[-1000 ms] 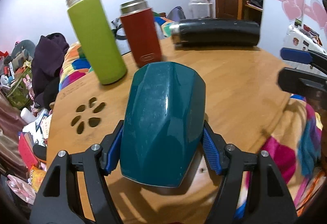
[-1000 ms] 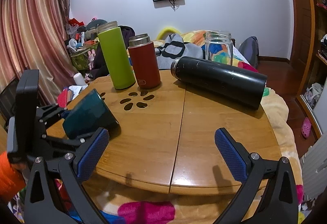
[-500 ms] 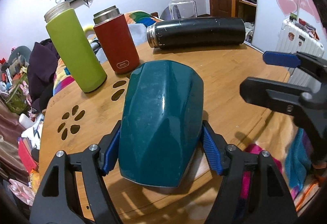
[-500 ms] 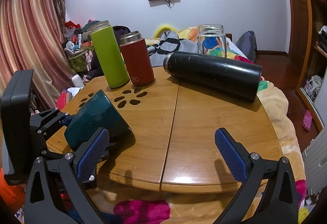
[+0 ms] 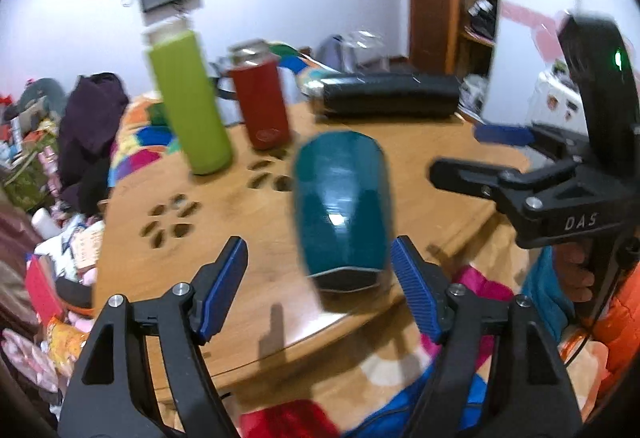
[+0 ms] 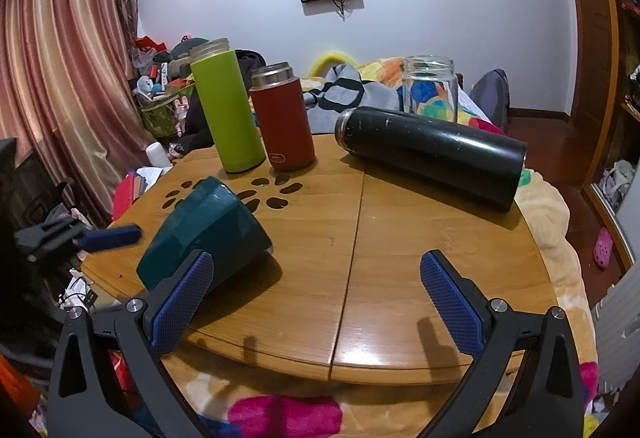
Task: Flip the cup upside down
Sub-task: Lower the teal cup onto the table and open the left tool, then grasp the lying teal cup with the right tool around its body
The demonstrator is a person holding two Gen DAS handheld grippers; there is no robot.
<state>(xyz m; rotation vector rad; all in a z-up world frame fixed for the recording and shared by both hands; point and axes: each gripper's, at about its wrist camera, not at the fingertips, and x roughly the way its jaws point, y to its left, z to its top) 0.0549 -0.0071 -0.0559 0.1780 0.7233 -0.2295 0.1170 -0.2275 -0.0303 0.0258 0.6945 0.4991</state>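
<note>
The teal faceted cup (image 5: 342, 204) lies on its side on the round wooden table (image 5: 248, 206), free of any grip. My left gripper (image 5: 320, 292) is open, its blue pads standing apart on either side of the cup's near end without touching it. In the right wrist view the cup (image 6: 208, 230) lies at the table's left edge, partly behind my left finger. My right gripper (image 6: 316, 292) is open and empty above the table's front edge. The right gripper also shows in the left wrist view (image 5: 480, 154), at the right.
A green bottle (image 6: 226, 110) and a red flask (image 6: 284, 118) stand at the back of the table (image 6: 400, 238). A black flask (image 6: 432, 154) lies on its side at the back right, with a glass jar (image 6: 430, 88) behind it. Flower-shaped cut-outs (image 6: 264, 194) pierce the tabletop.
My left gripper has opened and let go of the teal cup, then pulled back. The cup now lies on its side on the table. The right gripper has barely moved.
</note>
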